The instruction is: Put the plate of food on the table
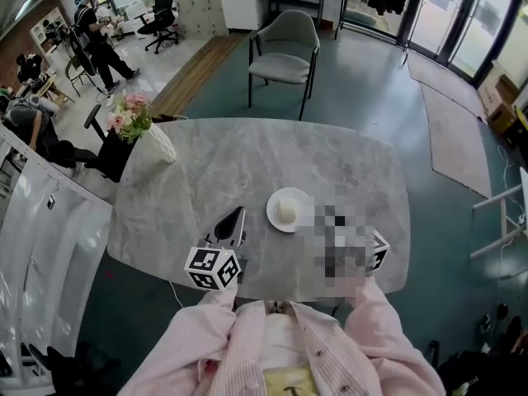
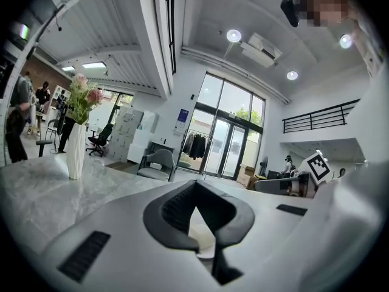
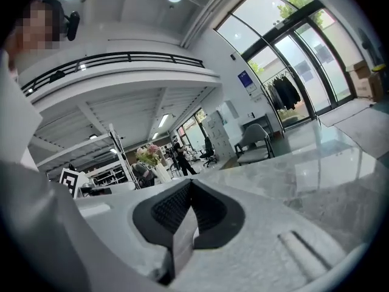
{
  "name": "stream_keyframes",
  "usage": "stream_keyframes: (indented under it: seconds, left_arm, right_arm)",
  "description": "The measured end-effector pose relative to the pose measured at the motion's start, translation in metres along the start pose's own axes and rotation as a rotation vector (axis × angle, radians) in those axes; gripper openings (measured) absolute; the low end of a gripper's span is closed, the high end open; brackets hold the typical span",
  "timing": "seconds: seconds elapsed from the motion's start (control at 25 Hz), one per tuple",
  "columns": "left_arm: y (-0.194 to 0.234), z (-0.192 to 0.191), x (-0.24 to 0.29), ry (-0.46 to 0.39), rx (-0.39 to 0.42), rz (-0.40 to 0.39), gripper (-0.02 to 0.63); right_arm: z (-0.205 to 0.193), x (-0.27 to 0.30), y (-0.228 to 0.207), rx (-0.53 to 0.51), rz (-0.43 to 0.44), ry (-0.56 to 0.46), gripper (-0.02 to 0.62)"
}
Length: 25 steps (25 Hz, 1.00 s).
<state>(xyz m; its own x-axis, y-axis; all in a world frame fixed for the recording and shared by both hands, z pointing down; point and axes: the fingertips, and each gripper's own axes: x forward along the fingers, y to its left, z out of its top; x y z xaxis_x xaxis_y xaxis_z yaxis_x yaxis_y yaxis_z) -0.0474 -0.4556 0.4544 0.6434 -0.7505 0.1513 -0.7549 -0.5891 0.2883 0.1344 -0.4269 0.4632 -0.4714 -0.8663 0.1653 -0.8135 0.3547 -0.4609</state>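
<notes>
A small white plate [image 1: 289, 209] with a pale round piece of food [image 1: 286, 210] sits on the grey marble table [image 1: 247, 163], near the front edge. My left gripper [image 1: 238, 218] rests just left of the plate, jaws closed together and empty. In the left gripper view the left gripper [image 2: 194, 185] is shut, and a bit of the white plate [image 2: 200, 236] shows through the gap behind its tips. A mosaic patch mostly covers my right gripper [image 1: 351, 242], just right of the plate; its marker cube [image 1: 378, 251] shows. In the right gripper view the right gripper [image 3: 189, 185] is shut on nothing.
A white vase of pink flowers [image 1: 142, 130] stands at the table's far left corner. A grey chair [image 1: 285, 52] faces the far side. A white counter [image 1: 41, 238] runs along the left. People [image 1: 95, 35] stand far back left.
</notes>
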Motion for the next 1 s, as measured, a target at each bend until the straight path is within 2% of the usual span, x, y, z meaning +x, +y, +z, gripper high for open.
stream_keyframes:
  seconds: [0.44, 1.0]
  left_arm:
    - [0.010, 0.014, -0.011, -0.034, 0.072, 0.044, -0.003]
    - [0.018, 0.017, -0.014, -0.038, 0.101, 0.073, -0.003]
  right_arm:
    - [0.019, -0.005, 0.000, -0.059, -0.013, -0.069, 0.005]
    - [0.021, -0.011, -0.009, -0.076, -0.045, -0.090, 0.005]
